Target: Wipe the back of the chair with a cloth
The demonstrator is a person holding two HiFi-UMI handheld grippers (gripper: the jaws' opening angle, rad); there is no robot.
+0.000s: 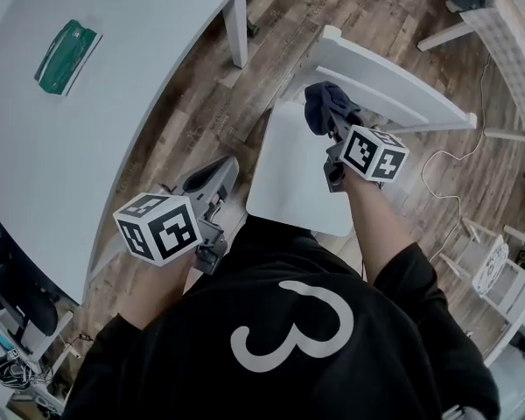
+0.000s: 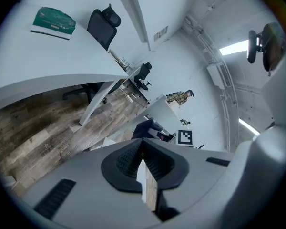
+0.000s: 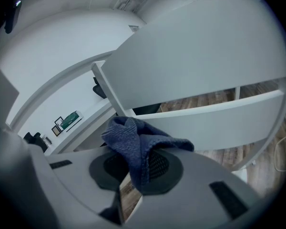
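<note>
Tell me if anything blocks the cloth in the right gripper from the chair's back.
Nothing visible does. The right gripper holds the blue cloth just short of the white chair back, and nothing shows between them.

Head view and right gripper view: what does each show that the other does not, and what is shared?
Only the head view shows the left tool and the person's black top. Only the right gripper view shows the black ribbed pads of the right tool shut on the dark blue knitted cloth. Both show that cloth, the white wooden chair back and the green flat packet on the white table.
</note>
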